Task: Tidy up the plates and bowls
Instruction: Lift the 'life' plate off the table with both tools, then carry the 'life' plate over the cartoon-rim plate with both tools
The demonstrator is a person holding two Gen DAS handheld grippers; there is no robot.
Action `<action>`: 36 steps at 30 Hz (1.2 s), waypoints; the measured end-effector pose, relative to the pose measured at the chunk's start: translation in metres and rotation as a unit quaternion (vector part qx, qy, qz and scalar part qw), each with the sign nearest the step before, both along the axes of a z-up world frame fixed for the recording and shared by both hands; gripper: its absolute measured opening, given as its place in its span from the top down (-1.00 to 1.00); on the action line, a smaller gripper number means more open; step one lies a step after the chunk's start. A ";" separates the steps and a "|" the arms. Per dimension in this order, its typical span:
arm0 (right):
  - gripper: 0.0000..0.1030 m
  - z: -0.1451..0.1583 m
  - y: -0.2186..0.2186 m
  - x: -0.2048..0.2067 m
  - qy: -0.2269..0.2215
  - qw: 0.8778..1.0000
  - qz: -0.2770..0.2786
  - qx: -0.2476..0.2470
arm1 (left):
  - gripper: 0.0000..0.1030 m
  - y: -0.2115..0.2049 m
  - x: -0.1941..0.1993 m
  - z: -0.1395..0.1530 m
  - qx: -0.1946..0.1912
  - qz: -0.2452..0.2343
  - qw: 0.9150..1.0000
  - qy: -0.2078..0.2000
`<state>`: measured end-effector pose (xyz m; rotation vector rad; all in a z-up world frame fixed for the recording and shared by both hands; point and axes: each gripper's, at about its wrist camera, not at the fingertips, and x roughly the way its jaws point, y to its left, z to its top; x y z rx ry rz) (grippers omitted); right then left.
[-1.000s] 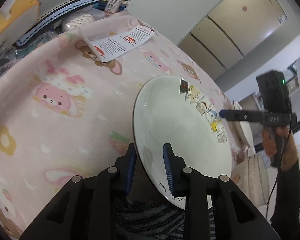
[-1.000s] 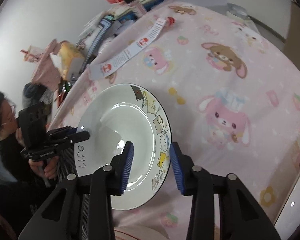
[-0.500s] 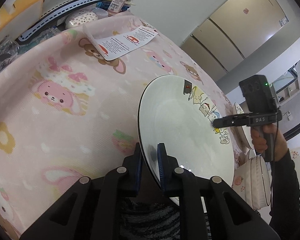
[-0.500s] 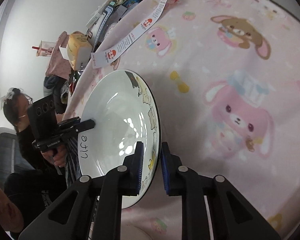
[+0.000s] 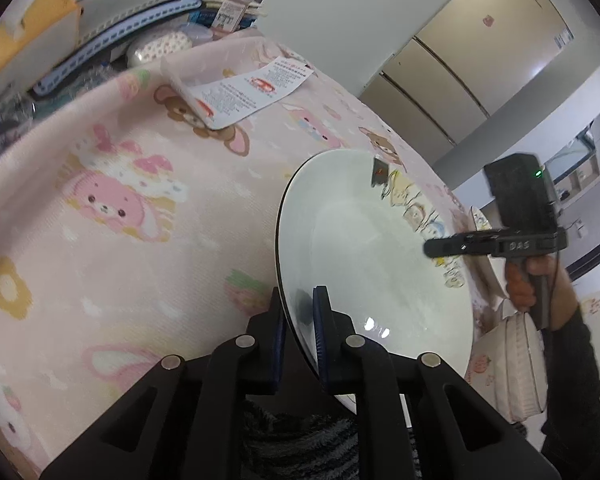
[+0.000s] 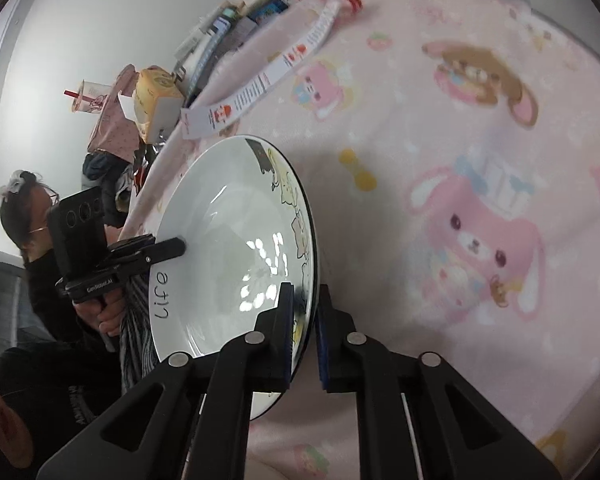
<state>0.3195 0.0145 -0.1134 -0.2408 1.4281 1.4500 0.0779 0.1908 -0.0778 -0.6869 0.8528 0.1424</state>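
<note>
A white deep plate (image 5: 364,248) with cartoon animals along one rim and the word "life" on the other lies on the pink cartoon tablecloth (image 5: 120,200). My left gripper (image 5: 300,300) grips its near rim, jaws closing tight with the rim pressed between the blue pads. In the right wrist view my right gripper (image 6: 305,296) pinches the opposite, animal-printed rim of the plate (image 6: 228,240) the same way. Each gripper shows in the other's view: the right gripper (image 5: 430,247) at the far rim, and the left gripper (image 6: 180,245) by the "life" lettering.
A white ribbed bowl (image 5: 516,364) and another plate (image 5: 484,248) sit just beyond the held plate. A printed leaflet (image 5: 244,96) lies further up the cloth. Boxes, books and a small bottle (image 5: 236,0) crowd the table's back edge. A person (image 6: 24,216) sits at the table's side.
Both pairs of jaws have gone from standing apart around the plate's rims to pressing on them. The right gripper has come down a little onto its rim.
</note>
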 end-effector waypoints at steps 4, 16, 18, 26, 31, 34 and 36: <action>0.85 0.030 -0.007 0.005 -0.014 0.999 -0.027 0.039 | 0.80 0.000 -0.004 0.016 0.004 0.000 1.000 -0.030; 0.83 0.144 -0.073 -0.026 -0.112 0.967 -0.155 0.165 | 0.80 -0.015 -0.007 0.115 0.063 -0.029 0.987 -0.145; 0.83 0.161 -0.092 -0.040 -0.136 0.956 -0.182 0.185 | 0.80 -0.025 -0.006 0.130 0.067 -0.044 0.984 -0.160; 0.83 0.195 -0.188 -0.079 -0.186 0.911 -0.291 0.224 | 0.79 -0.090 0.004 0.174 0.093 -0.127 0.965 -0.209; 0.84 0.195 -0.241 -0.086 -0.186 0.891 -0.347 0.225 | 0.79 -0.131 0.026 0.180 0.089 -0.184 0.955 -0.213; 0.83 0.192 -0.269 -0.092 -0.192 0.875 -0.383 0.226 | 0.78 -0.159 0.034 0.182 0.108 -0.214 0.946 -0.216; 0.83 0.188 -0.285 -0.095 -0.201 0.866 -0.403 0.218 | 0.78 -0.175 0.038 0.184 0.110 -0.231 0.942 -0.217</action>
